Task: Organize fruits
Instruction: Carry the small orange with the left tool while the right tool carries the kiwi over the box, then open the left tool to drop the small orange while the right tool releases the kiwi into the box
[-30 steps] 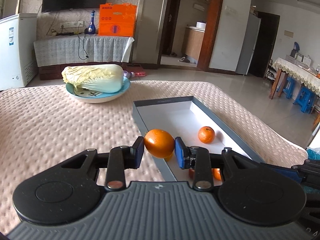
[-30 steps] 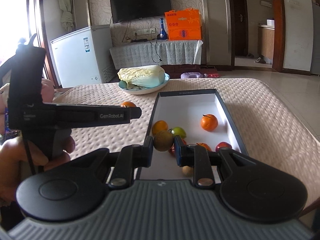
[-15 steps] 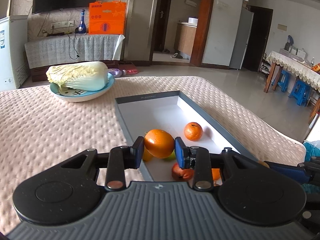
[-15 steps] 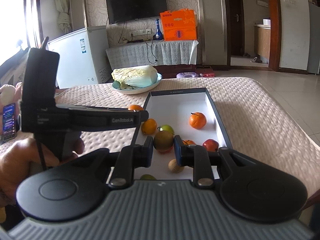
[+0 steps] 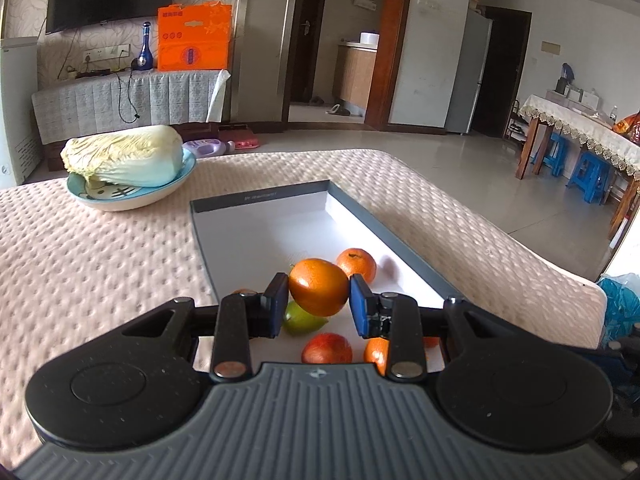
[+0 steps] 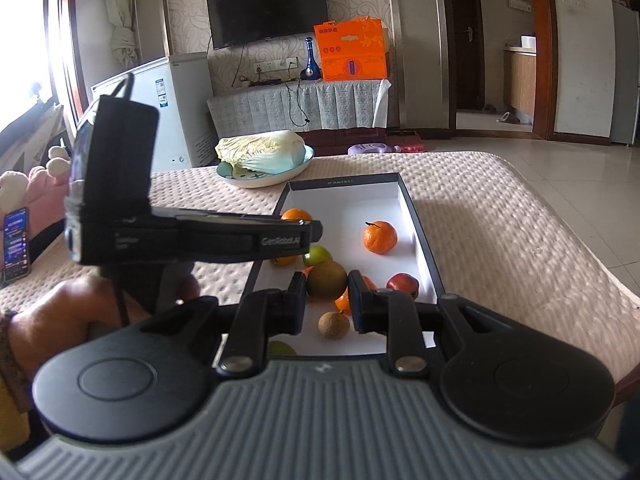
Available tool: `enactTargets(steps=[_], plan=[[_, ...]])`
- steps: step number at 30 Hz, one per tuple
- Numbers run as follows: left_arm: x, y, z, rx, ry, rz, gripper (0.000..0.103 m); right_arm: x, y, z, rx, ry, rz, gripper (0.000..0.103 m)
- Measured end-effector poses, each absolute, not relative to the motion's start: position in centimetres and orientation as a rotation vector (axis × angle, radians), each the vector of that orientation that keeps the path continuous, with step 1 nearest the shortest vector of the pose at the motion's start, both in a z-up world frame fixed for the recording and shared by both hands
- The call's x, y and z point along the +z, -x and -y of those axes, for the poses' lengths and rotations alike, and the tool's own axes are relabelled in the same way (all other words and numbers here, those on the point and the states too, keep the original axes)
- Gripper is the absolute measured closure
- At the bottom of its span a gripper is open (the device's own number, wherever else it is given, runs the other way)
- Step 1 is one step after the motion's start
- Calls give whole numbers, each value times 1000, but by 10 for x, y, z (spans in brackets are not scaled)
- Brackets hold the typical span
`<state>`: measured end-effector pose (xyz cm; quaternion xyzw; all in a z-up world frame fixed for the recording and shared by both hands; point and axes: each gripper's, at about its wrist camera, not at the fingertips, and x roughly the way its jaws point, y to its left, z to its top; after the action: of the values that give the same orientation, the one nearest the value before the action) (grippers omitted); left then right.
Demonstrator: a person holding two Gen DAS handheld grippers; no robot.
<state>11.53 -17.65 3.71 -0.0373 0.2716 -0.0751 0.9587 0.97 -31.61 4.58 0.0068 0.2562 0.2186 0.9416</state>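
My left gripper point(image 5: 319, 304) is shut on an orange point(image 5: 318, 288) and holds it above the near left part of the grey box with a white inside point(image 5: 394, 236). Below it lie a mandarin point(image 5: 356, 265), a green fruit point(image 5: 302, 320) and a red apple point(image 5: 327, 349). In the right wrist view my right gripper point(image 6: 327, 300) is shut on a brownish-green round fruit point(image 6: 327, 280) over the box's point(image 6: 344, 179) near end. The left gripper point(image 6: 312, 234) reaches in from the left with the orange point(image 6: 296, 215), and a hand point(image 6: 80, 312) holds it.
A cabbage point(image 5: 124, 156) lies on a blue plate point(image 5: 120, 202) at the table's far left. Inside the box are also a mandarin point(image 6: 380, 237), a red apple point(image 6: 403, 284) and a small brown fruit point(image 6: 334, 325). A phone point(image 6: 16, 244) lies at the left. The table drops off on the right.
My left gripper has carried the orange to the right, from the box's left rim to over its inside. The right gripper keeps its fruit and has hardly moved.
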Motion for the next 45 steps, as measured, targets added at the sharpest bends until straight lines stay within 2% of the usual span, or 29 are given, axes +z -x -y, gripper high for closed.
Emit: enactTargets(steps=[17,22,28,31,35,37,38,39,45], plan=[[30,-147,186,-162,85,-556,64,36,-19,308,477,4,-563,78],[34,-144,184,-153,87,-527,49,33,-26,309,454,4,-560,78],[45,-128,171,-107,109,-488,44,27,-49,312,408,-11,-559,78],[52,-111,162,-78,115,-480,35,24,-60,310,399,-25,-566,76],[62,-82,156,-44,82,-468,30,23,-67,305,375,-45,-561,76],[64,-66,152,-24,64,-478,27,25,-66,306,369,-66,-553,62],[65,-59,151,-16,57,-488,26,26,-65,307,368,-73,-545,51],[65,-50,150,-10,54,-501,25,28,-62,307,370,-77,-536,47],[59,4,154,-26,51,-554,24,35,-48,325,359,-134,-507,47]])
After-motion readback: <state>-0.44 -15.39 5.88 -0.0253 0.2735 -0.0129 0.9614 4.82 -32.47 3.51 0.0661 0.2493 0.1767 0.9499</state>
